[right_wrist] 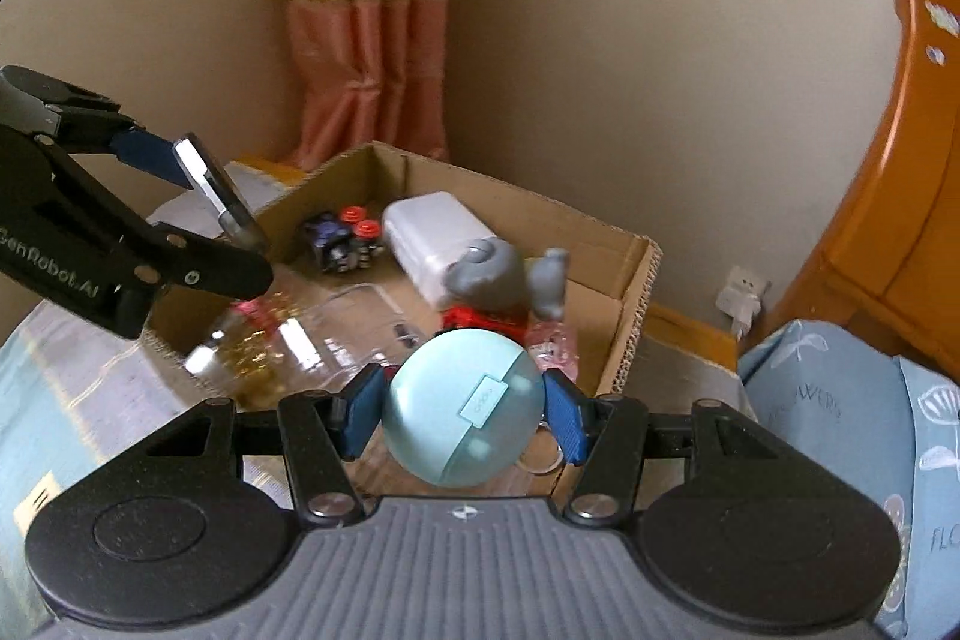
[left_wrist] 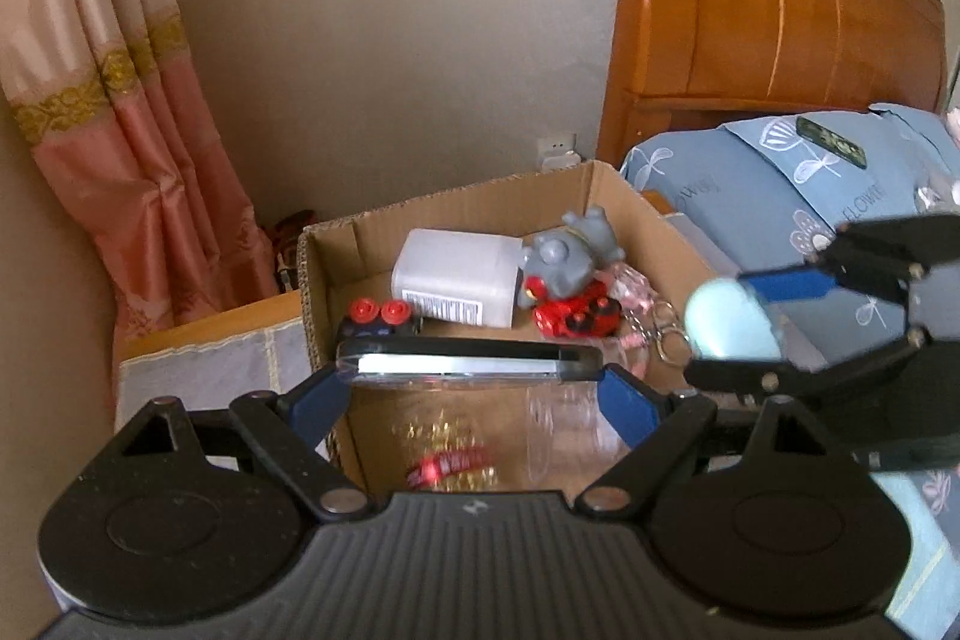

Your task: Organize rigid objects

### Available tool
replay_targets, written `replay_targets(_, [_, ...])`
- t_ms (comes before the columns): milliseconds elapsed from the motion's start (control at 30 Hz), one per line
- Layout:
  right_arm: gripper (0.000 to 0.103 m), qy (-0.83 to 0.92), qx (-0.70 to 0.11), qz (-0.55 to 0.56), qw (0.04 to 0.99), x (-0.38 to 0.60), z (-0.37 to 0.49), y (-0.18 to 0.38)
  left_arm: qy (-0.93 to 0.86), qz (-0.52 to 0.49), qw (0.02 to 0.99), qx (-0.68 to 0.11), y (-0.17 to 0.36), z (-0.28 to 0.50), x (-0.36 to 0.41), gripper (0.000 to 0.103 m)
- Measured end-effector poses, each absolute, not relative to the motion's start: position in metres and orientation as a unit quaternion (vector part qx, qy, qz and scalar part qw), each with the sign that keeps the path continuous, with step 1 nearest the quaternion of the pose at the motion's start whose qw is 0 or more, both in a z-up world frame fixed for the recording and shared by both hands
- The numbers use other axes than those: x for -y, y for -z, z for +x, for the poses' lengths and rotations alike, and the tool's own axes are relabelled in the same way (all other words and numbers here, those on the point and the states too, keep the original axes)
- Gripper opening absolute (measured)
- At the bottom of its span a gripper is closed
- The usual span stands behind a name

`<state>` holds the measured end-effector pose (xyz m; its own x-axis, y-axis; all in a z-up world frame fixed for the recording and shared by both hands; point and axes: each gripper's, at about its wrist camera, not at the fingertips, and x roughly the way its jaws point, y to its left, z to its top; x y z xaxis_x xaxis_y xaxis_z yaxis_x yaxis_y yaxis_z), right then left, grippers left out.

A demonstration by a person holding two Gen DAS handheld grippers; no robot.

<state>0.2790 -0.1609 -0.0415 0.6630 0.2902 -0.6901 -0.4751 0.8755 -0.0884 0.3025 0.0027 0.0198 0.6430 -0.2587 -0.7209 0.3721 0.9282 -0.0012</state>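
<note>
An open cardboard box (left_wrist: 456, 202) (right_wrist: 630, 292) sits ahead of both grippers. My left gripper (left_wrist: 471, 382) is shut on a flat black and clear case (left_wrist: 468, 361), held edge-on over the box's near side; it also shows in the right wrist view (right_wrist: 219, 196). My right gripper (right_wrist: 462, 415) is shut on a round pale blue case (right_wrist: 459, 406), held over the box's near right part; it also shows in the left wrist view (left_wrist: 729, 319). Inside lie a white bottle (left_wrist: 459, 283), a grey toy figure (left_wrist: 570, 259), a red toy (left_wrist: 576, 313) and a dark toy with red wheels (left_wrist: 378, 319).
A clear plastic item (right_wrist: 348, 334) and a keyring (left_wrist: 666, 334) also lie in the box. A wooden headboard (left_wrist: 774, 10) and blue pillows (left_wrist: 780, 196) stand to the right. A pink curtain (left_wrist: 120, 130) hangs at the left. A wall socket (right_wrist: 741, 295) is behind the box.
</note>
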Motion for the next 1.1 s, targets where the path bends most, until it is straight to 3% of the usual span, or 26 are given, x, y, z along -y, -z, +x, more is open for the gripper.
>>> replay_targets(33, [0.063, -0.214, -0.348, -0.127, 0.904, 0.163, 0.277, 0.041, 0.172, 0.071, 0.904, -0.386, -0.019, 0.307, -0.001, 0.089])
replay_targets(167, [0.090, -0.212, -0.336, -0.114, 0.911, 0.166, 0.265, 0.037, 0.166, 0.053, 0.904, -0.391, -0.014, 0.325, 0.001, 0.089])
replay_targets(400, [0.103, -0.203, -0.338, -0.100, 0.913, 0.170, 0.244, 0.028, 0.129, 0.027, 0.905, -0.404, -0.011, 0.329, -0.002, 0.093])
replay_targets(800, [0.103, -0.097, -0.362, -0.042, 0.926, 0.170, 0.207, 0.003, 0.055, 0.056, 0.937, -0.340, -0.044, 0.223, -0.017, 0.100])
replay_targets(1100, [0.103, -0.057, -0.382, 0.036, 0.922, 0.176, 0.146, 0.016, 0.019, 0.043, 0.930, -0.363, -0.031, 0.143, -0.006, 0.100])
